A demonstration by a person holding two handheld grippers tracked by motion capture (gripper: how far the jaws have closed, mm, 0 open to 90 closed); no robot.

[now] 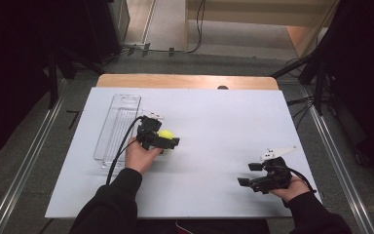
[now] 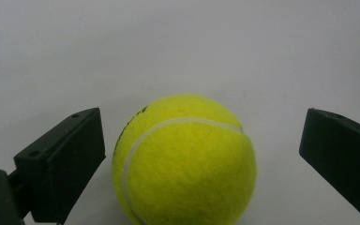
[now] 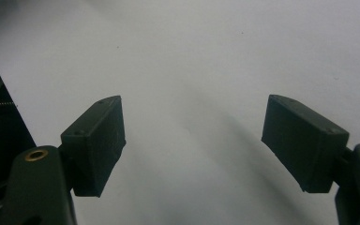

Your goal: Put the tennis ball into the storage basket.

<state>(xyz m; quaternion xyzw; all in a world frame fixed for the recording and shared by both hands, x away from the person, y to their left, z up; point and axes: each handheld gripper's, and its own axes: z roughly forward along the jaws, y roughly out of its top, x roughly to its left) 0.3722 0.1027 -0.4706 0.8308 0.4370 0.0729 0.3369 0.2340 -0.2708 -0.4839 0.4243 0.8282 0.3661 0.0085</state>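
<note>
A bright yellow-green tennis ball point(image 2: 183, 159) with a curved white seam rests on a white table surface point(image 1: 224, 126), a little left of the table's middle. In the left gripper view the ball sits between two black jaws that stand wide apart: the jaw at the left of that view is just beside the ball with a thin gap showing, and the jaw at the right is clearly farther off, so neither jaw presses on it. In the high view the same ball point(image 1: 166, 134) peeks out from the left gripper point(image 1: 168, 139), which a hand point(image 1: 140, 155) in a dark sleeve holds low over the table, a black cable trailing from it toward the person. Just to the left of that gripper lies a long, clear plastic tray point(image 1: 118, 126), set lengthwise from the near side toward the far side of the table. Well apart, near the table's right front corner, the other hand point(image 1: 292, 187) holds the right gripper point(image 1: 250, 174), which carries a pale three-cornered plate on top. In the right gripper view its two black jaws are spread apart with bare white table between them.
</note>
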